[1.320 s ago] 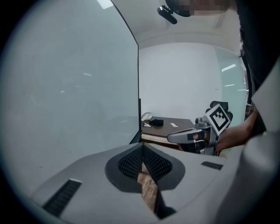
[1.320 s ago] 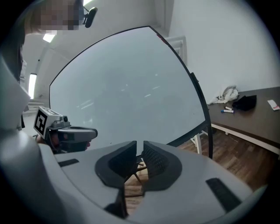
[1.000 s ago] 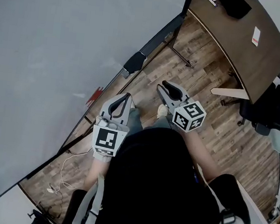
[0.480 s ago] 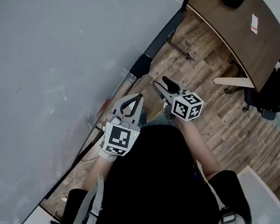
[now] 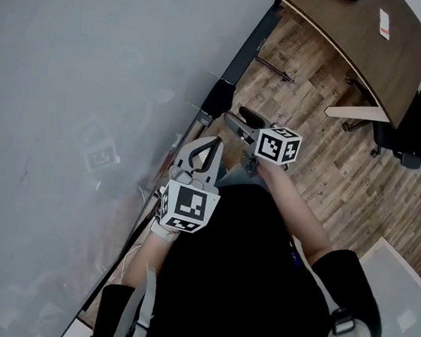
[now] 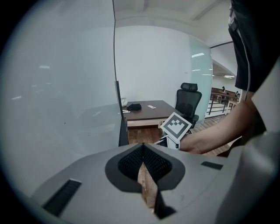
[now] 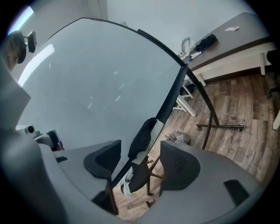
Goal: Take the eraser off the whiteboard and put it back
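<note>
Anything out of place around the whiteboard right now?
Minor only: a crumpled grey cloth lies on the wood floor by the whiteboard stand, and what looks like a loose white cable is bunched under the board's lower edge. The eraser sits at that edge, looking normal.

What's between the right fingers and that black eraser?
Nothing: the right gripper view shows a bare gap from the right gripper, fingers just opening and empty, to the eraser.

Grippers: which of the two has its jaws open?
The right gripper: its jaws have just been opening and stand wide apart, holding nothing. The left gripper has its tips together.
</note>
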`<state>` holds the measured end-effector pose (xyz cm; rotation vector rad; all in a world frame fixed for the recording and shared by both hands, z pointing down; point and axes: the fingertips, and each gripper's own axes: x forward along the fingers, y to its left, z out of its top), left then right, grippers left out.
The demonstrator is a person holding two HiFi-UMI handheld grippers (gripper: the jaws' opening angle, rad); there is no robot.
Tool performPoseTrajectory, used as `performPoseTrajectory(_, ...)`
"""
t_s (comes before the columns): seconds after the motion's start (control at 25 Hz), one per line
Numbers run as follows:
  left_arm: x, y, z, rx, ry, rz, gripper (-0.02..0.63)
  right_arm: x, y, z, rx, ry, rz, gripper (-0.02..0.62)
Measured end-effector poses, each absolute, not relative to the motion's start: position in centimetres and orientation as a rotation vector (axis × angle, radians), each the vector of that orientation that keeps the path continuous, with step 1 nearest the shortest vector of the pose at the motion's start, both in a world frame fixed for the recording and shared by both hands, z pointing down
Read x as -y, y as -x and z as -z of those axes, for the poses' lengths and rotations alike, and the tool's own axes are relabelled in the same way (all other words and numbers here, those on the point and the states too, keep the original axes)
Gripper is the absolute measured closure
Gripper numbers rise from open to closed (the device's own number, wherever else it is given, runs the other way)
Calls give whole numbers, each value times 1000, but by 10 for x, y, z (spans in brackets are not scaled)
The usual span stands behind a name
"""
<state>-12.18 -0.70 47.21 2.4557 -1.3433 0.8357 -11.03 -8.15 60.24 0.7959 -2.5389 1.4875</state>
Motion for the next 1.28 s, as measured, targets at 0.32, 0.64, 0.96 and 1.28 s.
performPoseTrajectory(0.32,1,121,-475,1287,-2474,-875,600,92,123,-616,2487,-828,-1658,318)
performPoseTrajectory(0.64,1,132,-482,1274,-2456,-897,600,102,141,-624,2456,-834,-1783,319)
performPoseTrajectory(0.96,-2,134,-483,1257,-2457,-908,600,107,147,-629,2421,-868,-1780,345)
performPoseTrajectory(1.28,-1,137,-483,1283,-2457,-887,600,103,144,-629,2427,-866,-1797,393)
